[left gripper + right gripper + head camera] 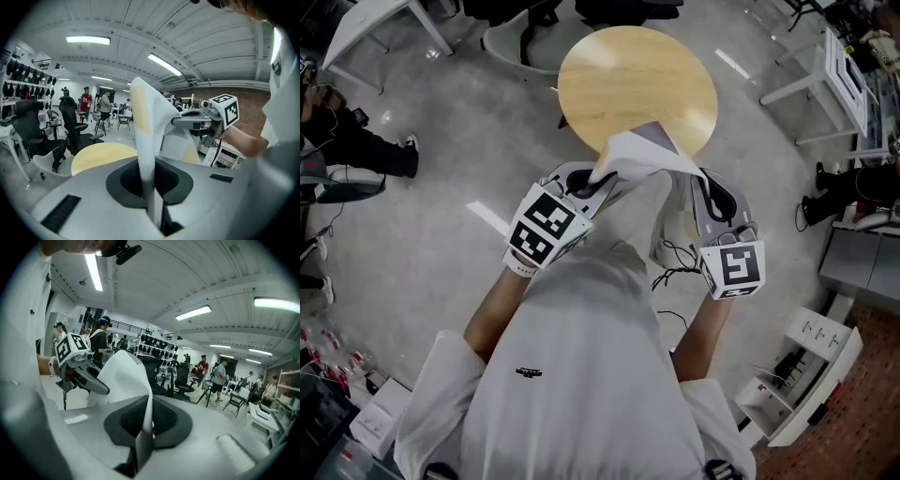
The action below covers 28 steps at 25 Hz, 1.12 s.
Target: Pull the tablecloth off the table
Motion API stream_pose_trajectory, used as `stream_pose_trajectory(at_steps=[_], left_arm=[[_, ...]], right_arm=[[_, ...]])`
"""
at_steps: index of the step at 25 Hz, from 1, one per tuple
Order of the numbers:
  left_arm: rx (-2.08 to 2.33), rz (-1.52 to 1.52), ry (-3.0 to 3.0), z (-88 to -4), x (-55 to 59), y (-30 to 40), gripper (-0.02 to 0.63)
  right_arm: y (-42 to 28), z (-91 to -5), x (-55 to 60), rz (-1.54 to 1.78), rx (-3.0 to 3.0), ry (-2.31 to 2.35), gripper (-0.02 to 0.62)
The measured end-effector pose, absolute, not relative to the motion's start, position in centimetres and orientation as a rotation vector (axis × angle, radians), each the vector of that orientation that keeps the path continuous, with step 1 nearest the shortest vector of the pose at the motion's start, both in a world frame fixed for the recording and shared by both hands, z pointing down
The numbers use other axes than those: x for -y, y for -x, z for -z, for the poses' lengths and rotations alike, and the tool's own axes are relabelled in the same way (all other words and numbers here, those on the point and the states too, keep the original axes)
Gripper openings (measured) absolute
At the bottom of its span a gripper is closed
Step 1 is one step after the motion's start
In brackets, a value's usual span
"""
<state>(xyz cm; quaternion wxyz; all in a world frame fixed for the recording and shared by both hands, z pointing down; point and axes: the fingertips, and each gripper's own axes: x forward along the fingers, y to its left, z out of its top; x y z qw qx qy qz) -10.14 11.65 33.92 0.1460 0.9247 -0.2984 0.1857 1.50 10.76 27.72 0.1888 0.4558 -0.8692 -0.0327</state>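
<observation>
Nearest: the wearer's white shirt (581, 375), with both bare forearms reaching forward from it.

Left tongs (579, 184) at about 11 o'clock from the wearer, marker cube facing up. In the left gripper view they (151, 192) are clamped together on a fold of the tablecloth (146, 117), which stands up straight out of the closed jaws.

Right tongs (710, 192) at about 1 o'clock, level with the left pair and near it. In the right gripper view they (144, 430) are closed on another edge of the same cloth (123, 376); it rises from the pinch and curls towards 10 o'clock.

The tablecloth (639, 155) is white, bunched and lifted between the two pairs, hanging over the 6 o'clock edge of the round wooden surface (637, 80). Whether it touches the wood, I cannot tell. The rest of the top shows bare wood.

Beyond, grey concrete floor (478, 122). A white desk (839, 66) stands at 2 o'clock.

Farther back, black office chairs (35, 133) and several people standing (219, 376) under long ceiling lights (88, 40).
</observation>
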Motion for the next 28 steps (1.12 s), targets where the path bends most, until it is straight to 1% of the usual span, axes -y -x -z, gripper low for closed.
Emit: stream_pose_trajectory(at_steps=[3,7,11,18,28], left_arm=[[0.984,-0.548,-2.632,-32.8,-12.8,10.7,0.015],[1.131,-0.574,-2.576,-33.6,-13.5,11.9,0.015],[1.134,-0.613,-2.546,-35.0,-14.1,12.0,0.015],[1.130,-0.644,-2.515,-36.1,-16.0,12.5,0.015],[1.120,-0.641,-2.524,-35.5,-17.7,11.9,0.015]], right_arm=[[-1.4,-27.7,-12.1,0.032,2.484,-1.300,0.020],[-0.6,-30.1,-13.4,-0.064,2.517,-1.289,0.020],[-0.6,-32.7,-14.4,-0.111,2.509,-1.291,0.021],[-0.1,-34.7,-15.7,-0.207,2.544,-1.293,0.032],[-0.6,-34.9,-17.8,-0.169,2.546,-1.273,0.032]])
